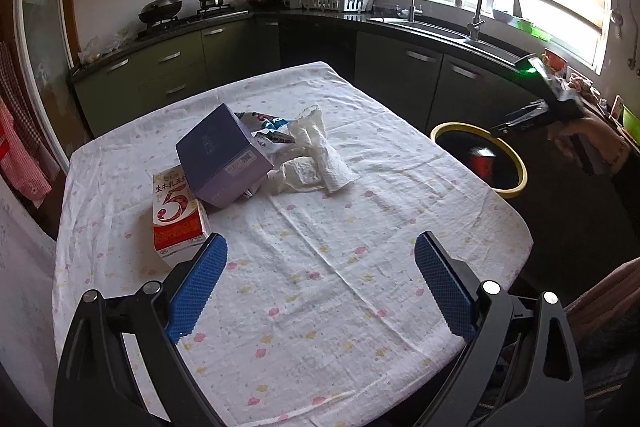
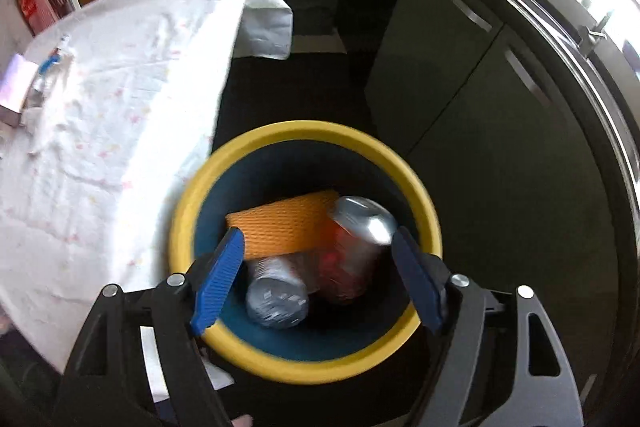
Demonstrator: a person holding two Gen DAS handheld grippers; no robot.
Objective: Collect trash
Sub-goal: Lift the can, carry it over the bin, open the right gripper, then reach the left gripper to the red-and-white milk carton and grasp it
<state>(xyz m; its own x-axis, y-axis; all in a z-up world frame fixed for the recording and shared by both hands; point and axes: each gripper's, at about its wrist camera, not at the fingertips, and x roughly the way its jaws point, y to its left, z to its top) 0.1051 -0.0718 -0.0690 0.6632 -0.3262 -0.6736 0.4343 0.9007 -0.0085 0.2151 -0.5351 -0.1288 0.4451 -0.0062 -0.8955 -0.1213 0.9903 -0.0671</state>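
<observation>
Trash is sitting in two places. On the table, under a white cloth dotted with small pink and yellow flowers, a heap is lying toward ten o'clock from the left gripper. A dark blue box with a pale lilac side and a small label is tipping over a red and white carton printed with a large 5. Behind the box a blue and white wrapper is poking out, and crumpled white paper towels are trailing off toward three o'clock of the box, touching it.

The left gripper is hanging over the bare near part of the cloth, its blue pads spread wide with nothing between them.

At about two o'clock, just beside the table's edge, a bin with a yellow rim and a dark inside is standing on the floor. A hand is holding the right gripper over it, pointing steeply down. In that gripper's own view its blue pads are standing apart, framing the bin's mouth and pressing on nothing. Inside the bin a red can with a silver end is lying at about one o'clock, a grey can at seven o'clock beside it, and an orange ribbed piece at eleven o'clock, all touching. The picture there is blurred.
</observation>
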